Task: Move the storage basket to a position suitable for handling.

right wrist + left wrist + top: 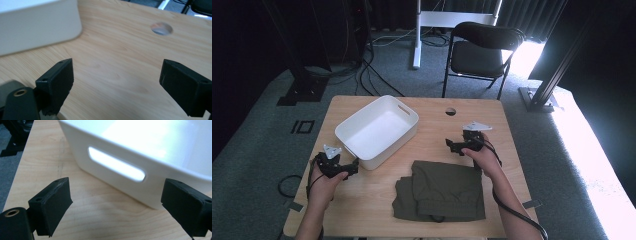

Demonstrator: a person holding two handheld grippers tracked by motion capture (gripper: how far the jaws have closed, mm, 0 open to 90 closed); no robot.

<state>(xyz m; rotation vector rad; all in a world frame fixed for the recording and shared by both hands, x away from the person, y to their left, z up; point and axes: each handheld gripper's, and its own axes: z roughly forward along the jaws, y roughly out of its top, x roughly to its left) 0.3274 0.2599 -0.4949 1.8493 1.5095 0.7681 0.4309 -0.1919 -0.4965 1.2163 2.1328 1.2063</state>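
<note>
Olive-green folded garment [442, 192] lying flat on the wooden table [362, 200], white bin [377, 131] beside, left gripper [353, 169] and right gripper [450, 146] both spread wide, holding nothing

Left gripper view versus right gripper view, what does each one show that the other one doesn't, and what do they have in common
Left gripper view: the white bin's handle slot and its bright inside, just ahead of the open tongs, plus dark floor past the table edge at the upper left.

Right gripper view: the round hole in the table, and a bit of grey cloth at the lower left, beside the open tongs.

Both: the white bin, the wooden table, and two black jaws spread wide with nothing between them.
</note>
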